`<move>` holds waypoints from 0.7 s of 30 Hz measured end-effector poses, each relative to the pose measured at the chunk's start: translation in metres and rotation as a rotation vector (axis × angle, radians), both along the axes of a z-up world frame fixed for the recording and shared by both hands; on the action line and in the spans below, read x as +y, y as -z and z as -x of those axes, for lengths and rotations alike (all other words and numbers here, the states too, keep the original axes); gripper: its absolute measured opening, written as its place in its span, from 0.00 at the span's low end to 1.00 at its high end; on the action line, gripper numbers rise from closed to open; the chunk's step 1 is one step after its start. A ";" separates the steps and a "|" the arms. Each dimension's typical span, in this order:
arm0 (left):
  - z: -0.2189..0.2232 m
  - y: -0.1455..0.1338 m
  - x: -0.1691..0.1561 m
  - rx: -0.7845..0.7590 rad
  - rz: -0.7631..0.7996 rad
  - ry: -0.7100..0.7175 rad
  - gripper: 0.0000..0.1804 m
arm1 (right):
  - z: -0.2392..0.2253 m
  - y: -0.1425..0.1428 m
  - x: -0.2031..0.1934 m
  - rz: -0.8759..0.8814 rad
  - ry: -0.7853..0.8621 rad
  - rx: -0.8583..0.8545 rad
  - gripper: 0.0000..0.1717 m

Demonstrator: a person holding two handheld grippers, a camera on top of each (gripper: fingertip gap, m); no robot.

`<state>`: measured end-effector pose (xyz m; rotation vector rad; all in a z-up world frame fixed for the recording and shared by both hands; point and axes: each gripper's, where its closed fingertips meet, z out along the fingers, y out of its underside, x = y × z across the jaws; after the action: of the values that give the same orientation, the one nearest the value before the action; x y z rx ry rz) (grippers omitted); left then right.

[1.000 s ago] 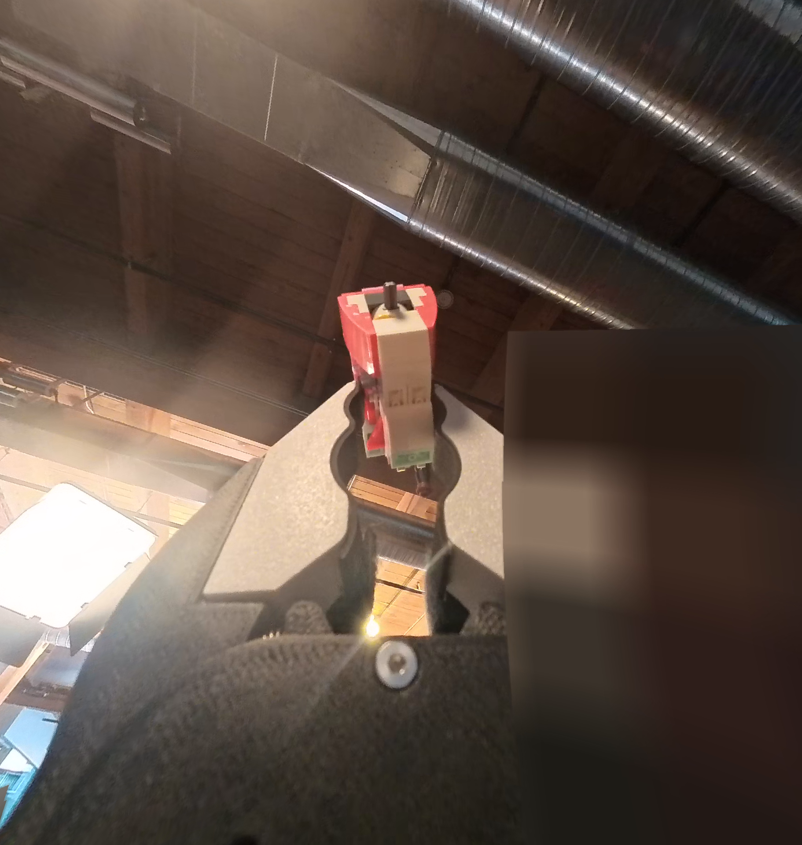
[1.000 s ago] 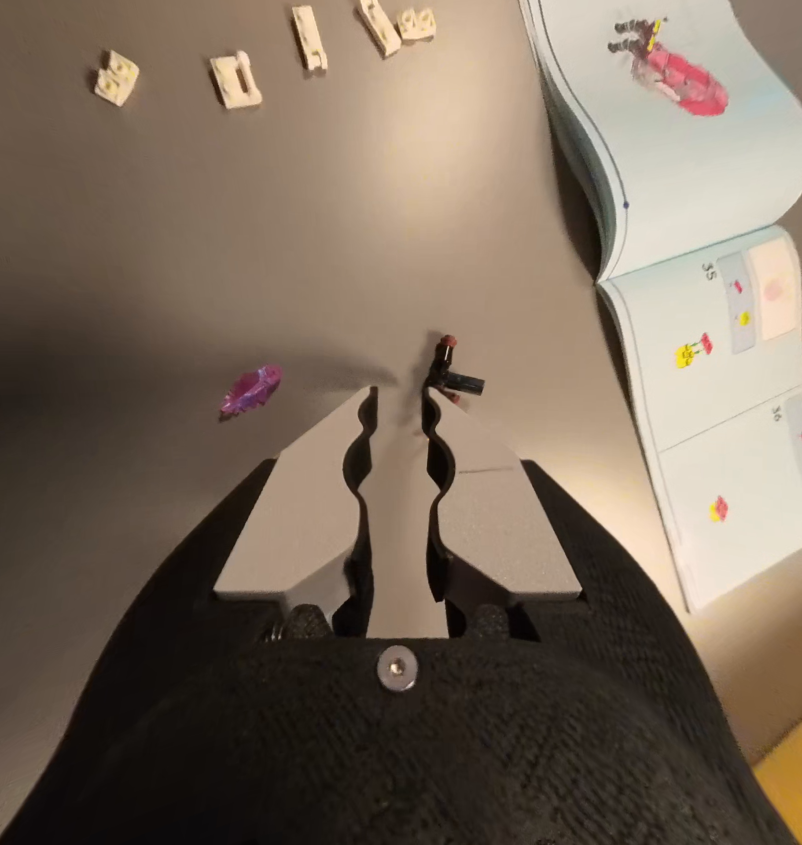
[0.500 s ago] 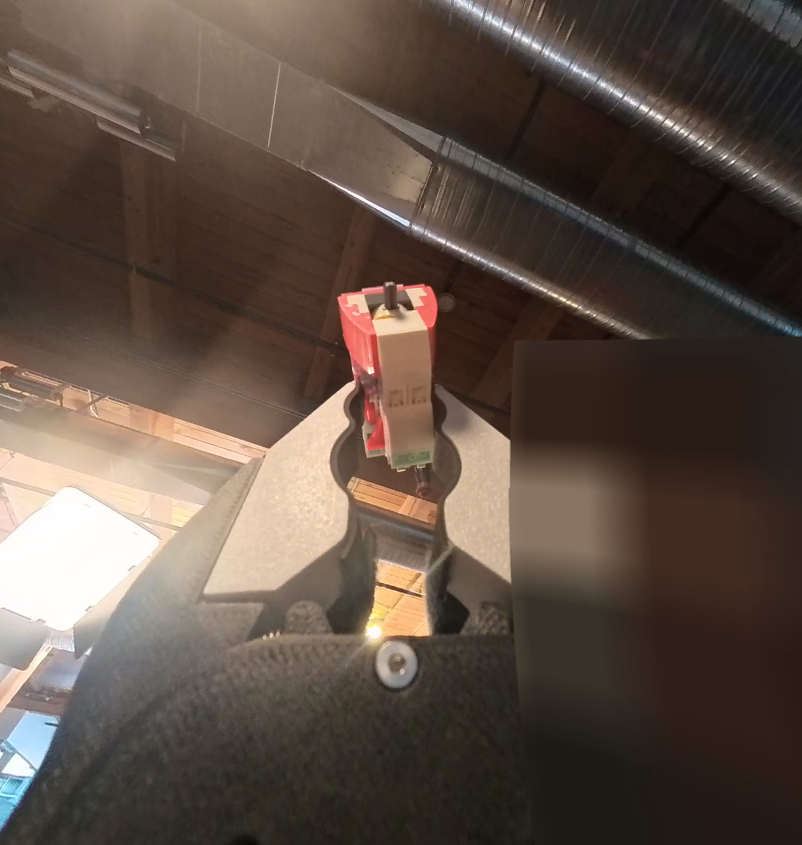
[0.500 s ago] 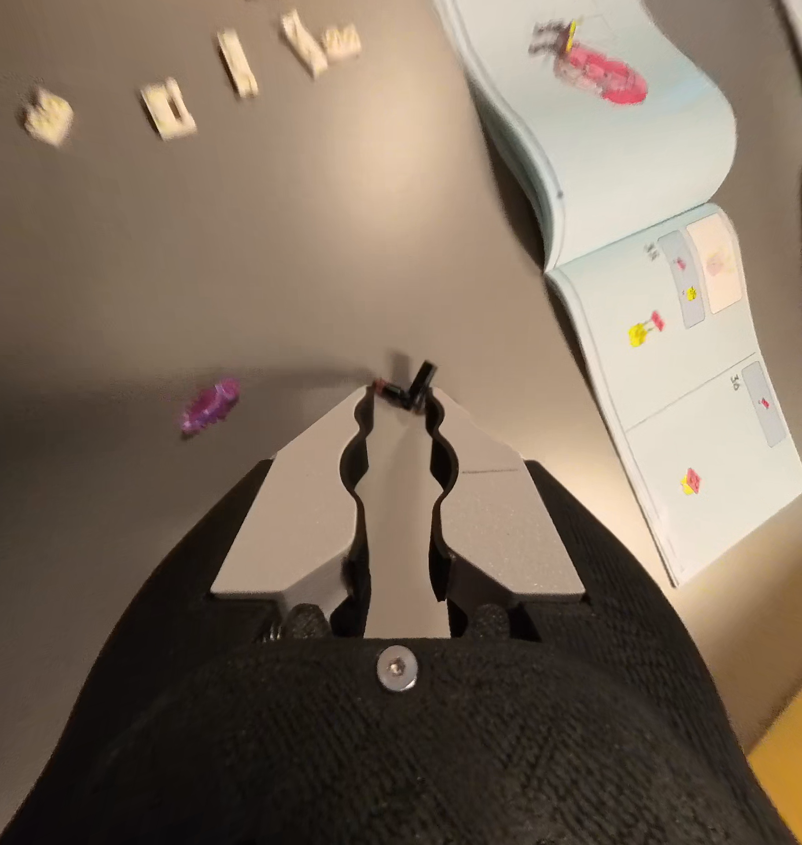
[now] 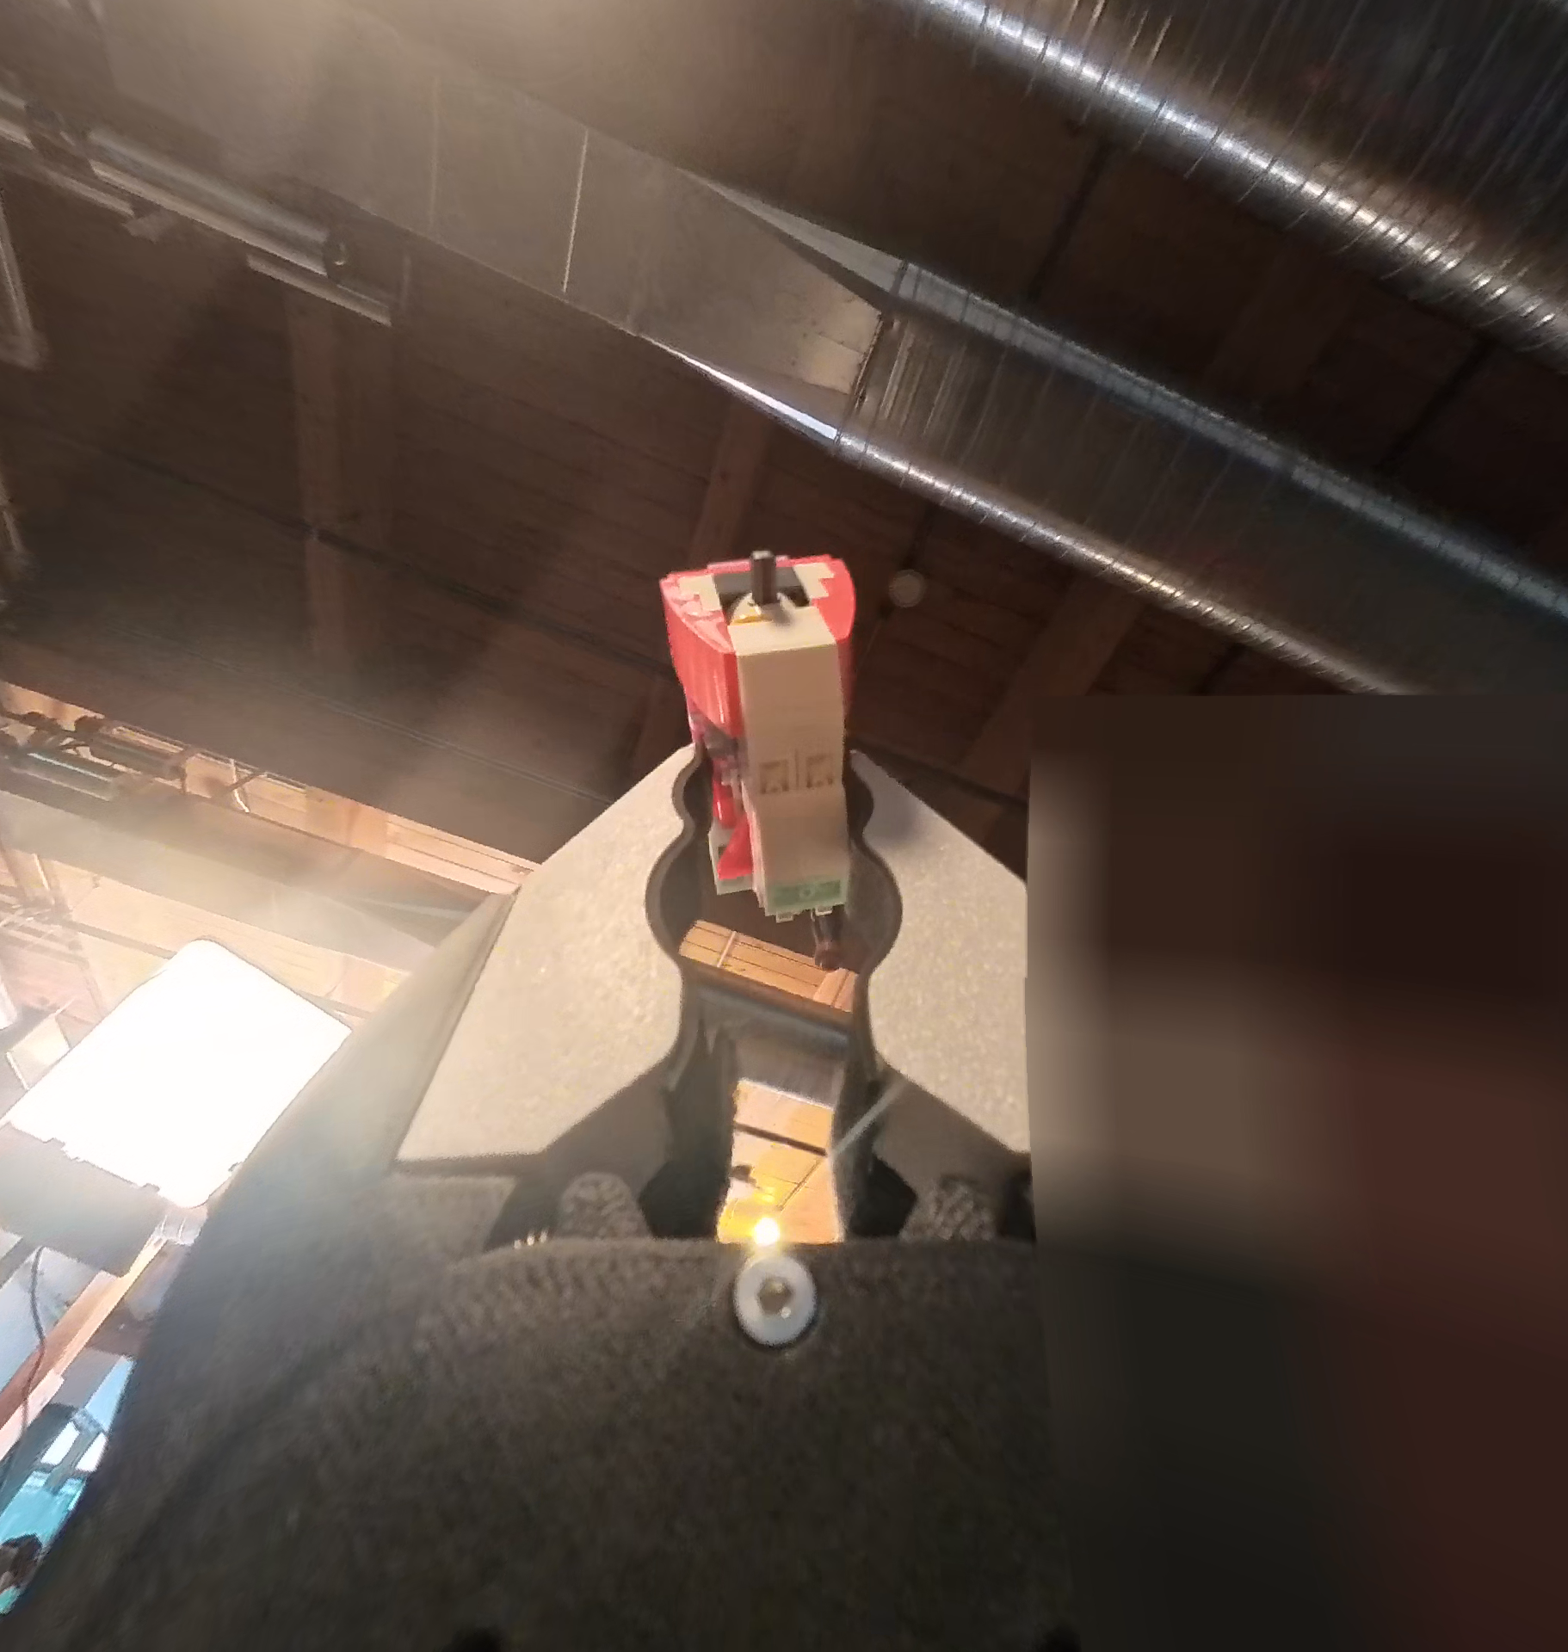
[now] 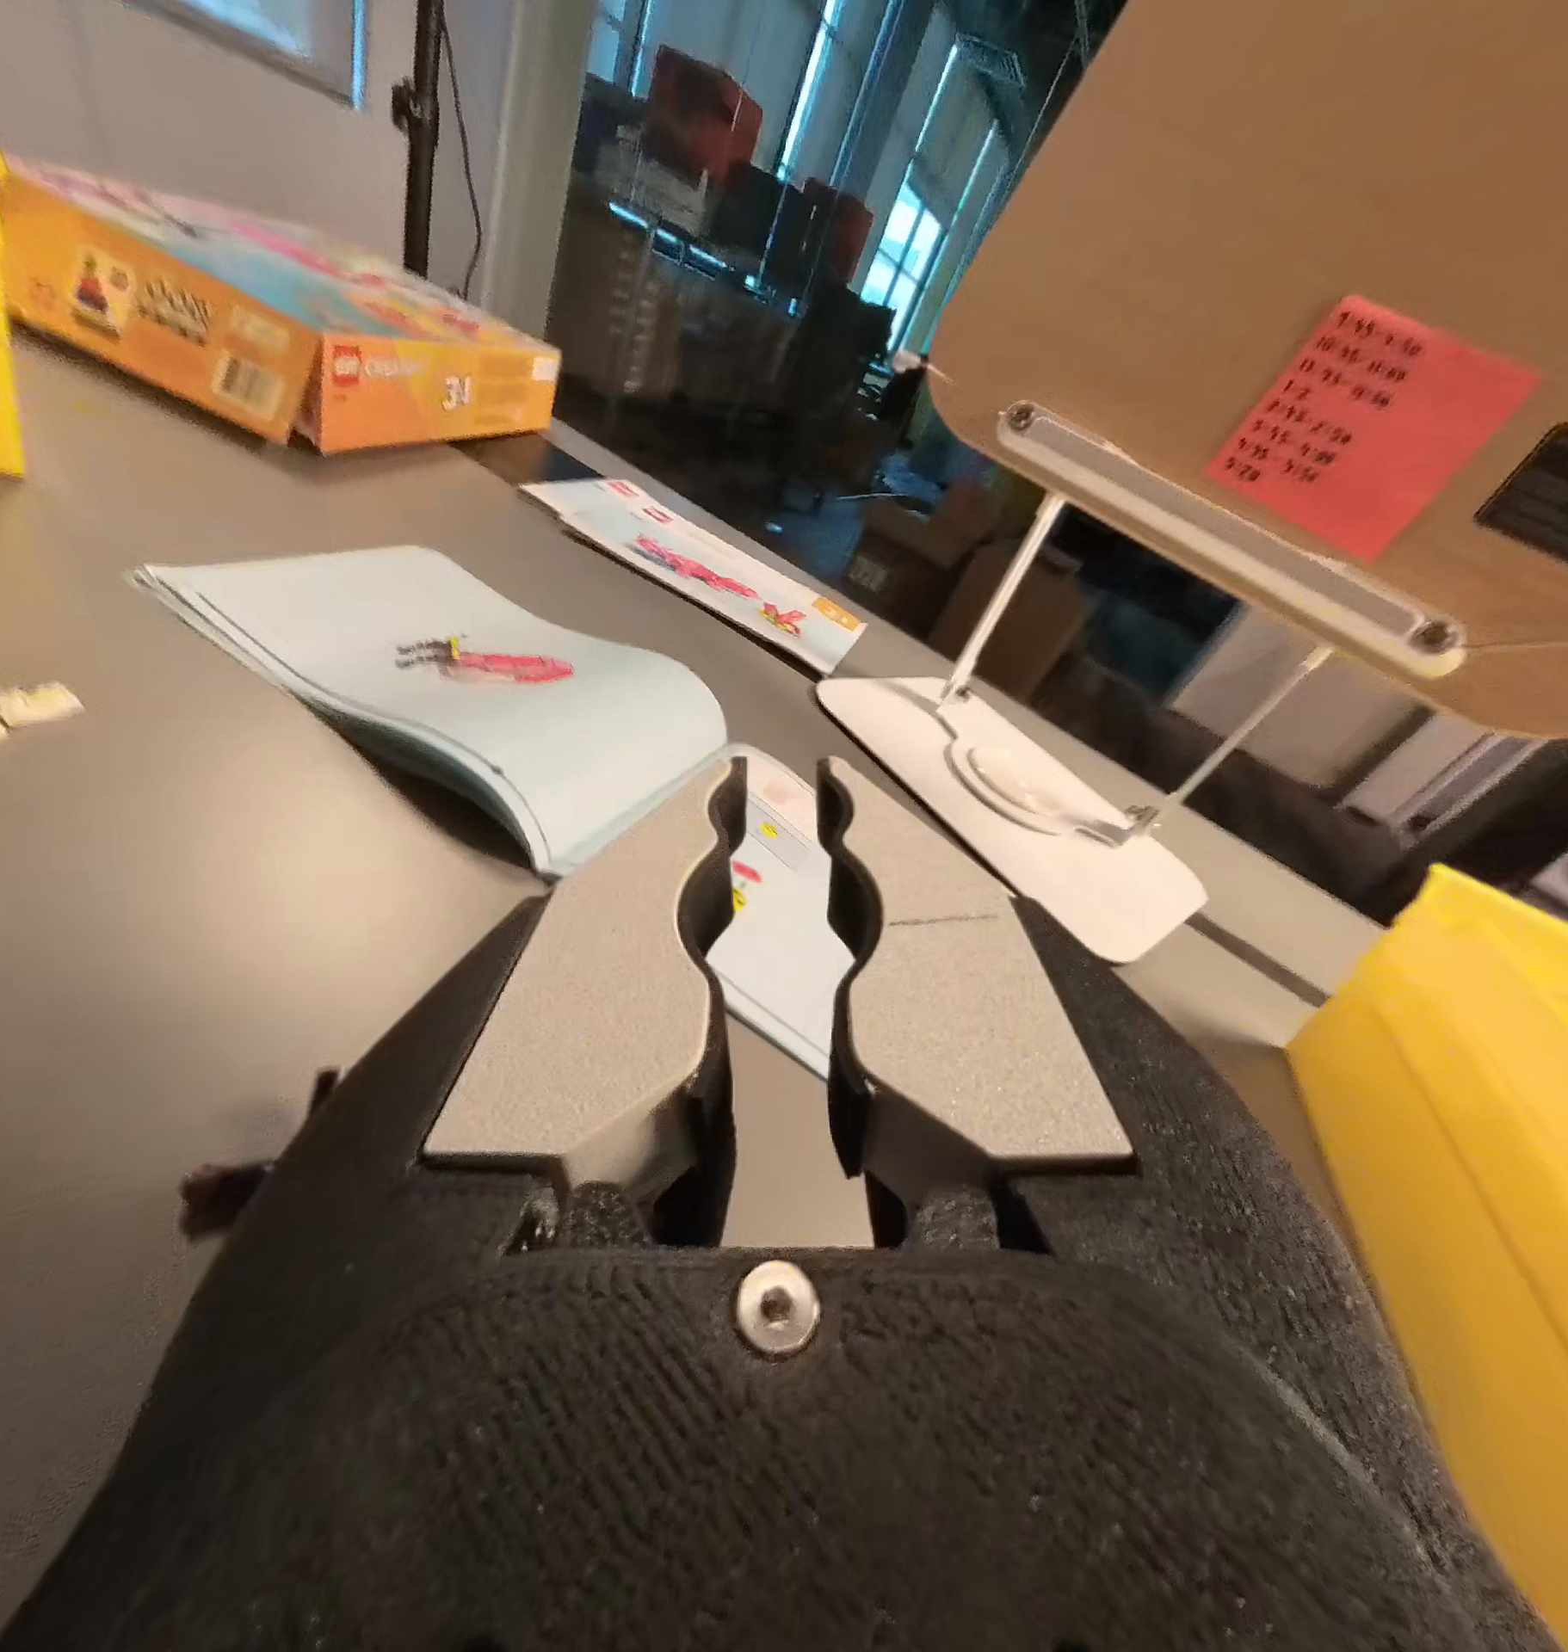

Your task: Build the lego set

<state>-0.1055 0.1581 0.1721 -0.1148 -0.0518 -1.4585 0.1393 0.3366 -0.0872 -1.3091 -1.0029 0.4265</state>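
Ceiling ducts [image 5: 1210, 465] fill the background behind the left claw [image 5: 771, 787], pointed upward and clenched on a brick model [image 5: 762, 715]: red shell, tan block front, green base, black pin on top. Right claw [image 6: 780, 787] gapes bare above the open booklet [image 6: 494, 706] on the grey surface [image 6: 181, 894].

Printed writing on orange box [image 6: 271, 358], open booklet [image 6: 458, 679], handwritten figures on red sticky note [image 6: 1362, 420]
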 end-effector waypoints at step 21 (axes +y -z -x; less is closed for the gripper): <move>0.002 0.010 0.017 -0.023 0.041 0.025 0.14 | 0.001 0.006 -0.006 -0.149 -0.007 -0.049 0.02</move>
<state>-0.1074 0.1748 0.1623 -0.1325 -0.0989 -1.4837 0.1387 0.3305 -0.0933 -1.1876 -1.0604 0.3199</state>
